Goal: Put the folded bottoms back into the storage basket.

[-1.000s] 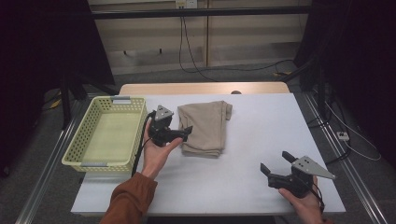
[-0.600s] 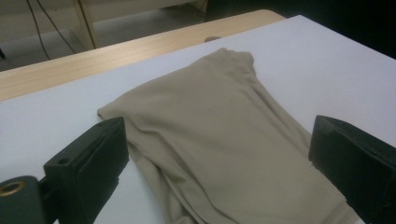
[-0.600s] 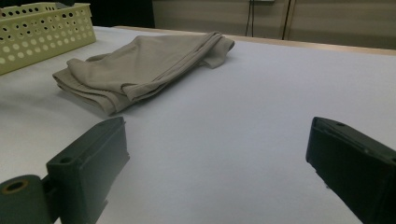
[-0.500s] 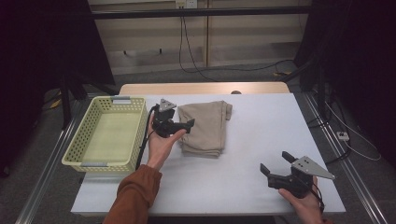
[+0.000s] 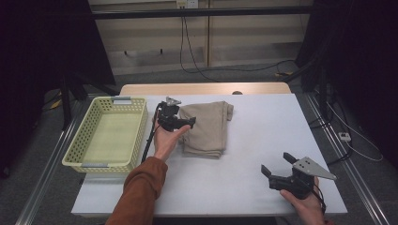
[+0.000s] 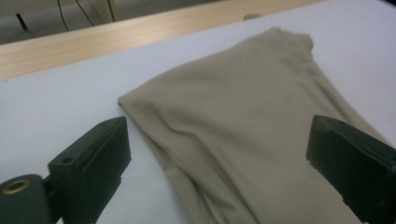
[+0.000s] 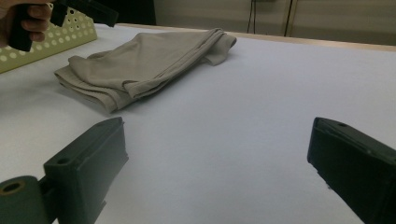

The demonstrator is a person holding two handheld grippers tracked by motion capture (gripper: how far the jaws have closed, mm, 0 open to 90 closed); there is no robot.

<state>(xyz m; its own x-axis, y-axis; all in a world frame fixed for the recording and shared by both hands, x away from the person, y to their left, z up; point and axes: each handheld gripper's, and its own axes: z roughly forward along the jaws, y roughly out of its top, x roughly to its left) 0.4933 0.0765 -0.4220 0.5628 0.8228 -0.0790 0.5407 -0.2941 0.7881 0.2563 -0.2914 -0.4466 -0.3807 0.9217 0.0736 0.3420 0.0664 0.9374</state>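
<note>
Rust-orange sleeve (image 5: 138, 187); black tools, grey three-cornered plates.

1. The folded cloth (image 5: 207, 127) is plain beige-tan, with no print, at about 12 o'clock from the table's middle.
2. The table (image 5: 263, 140) has a plain white top, with a light wood-coloured strip (image 5: 206, 88) along its 12 o'clock edge.
3. The basket (image 5: 84, 140) at 9 o'clock is pale yellow-green; its walls carry a regular pattern of small round holes, and its handles are grey.
4. The left gripper (image 5: 185, 123) is black, with black jaws.
5. The right gripper (image 5: 278, 167) at 5 o'clock is black, topped by a grey three-cornered plate.
6. The sleeve (image 5: 138, 187) at 7 o'clock is rust-orange.
</note>
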